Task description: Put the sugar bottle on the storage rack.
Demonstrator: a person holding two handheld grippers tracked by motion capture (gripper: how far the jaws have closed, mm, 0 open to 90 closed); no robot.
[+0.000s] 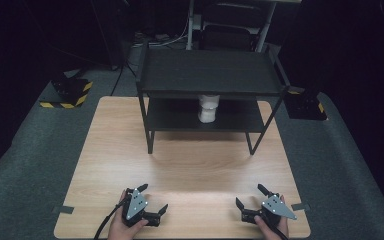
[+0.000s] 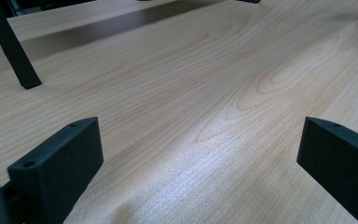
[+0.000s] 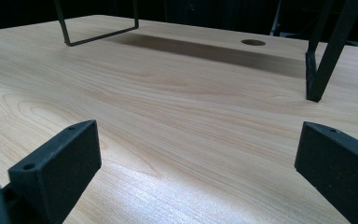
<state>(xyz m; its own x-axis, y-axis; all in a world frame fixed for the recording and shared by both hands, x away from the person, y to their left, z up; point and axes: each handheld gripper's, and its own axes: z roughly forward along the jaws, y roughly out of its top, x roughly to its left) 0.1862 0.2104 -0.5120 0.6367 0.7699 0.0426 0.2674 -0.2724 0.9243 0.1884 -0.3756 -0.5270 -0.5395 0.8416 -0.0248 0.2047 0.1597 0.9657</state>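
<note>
A white cup-like object (image 1: 208, 108) stands on the lower shelf of a black two-tier rack (image 1: 210, 75) at the far side of the wooden table (image 1: 180, 165). My left gripper (image 1: 152, 199) rests near the table's front edge at the left, open with nothing between its jaws; in the left gripper view the same gripper (image 2: 200, 158) shows bare wood in its gap. My right gripper (image 1: 251, 196) sits at the front right, also open and empty; the right gripper view has this gripper (image 3: 198, 158) over bare wood, facing the rack's legs (image 3: 324, 56).
A rack leg (image 2: 11, 46) stands ahead and left in the left gripper view. A round hole (image 3: 253, 42) is cut into the tabletop behind the rack. Two black blocks with yellow-striped edges (image 1: 70, 92) (image 1: 305, 105) sit on the grey floor beside the table.
</note>
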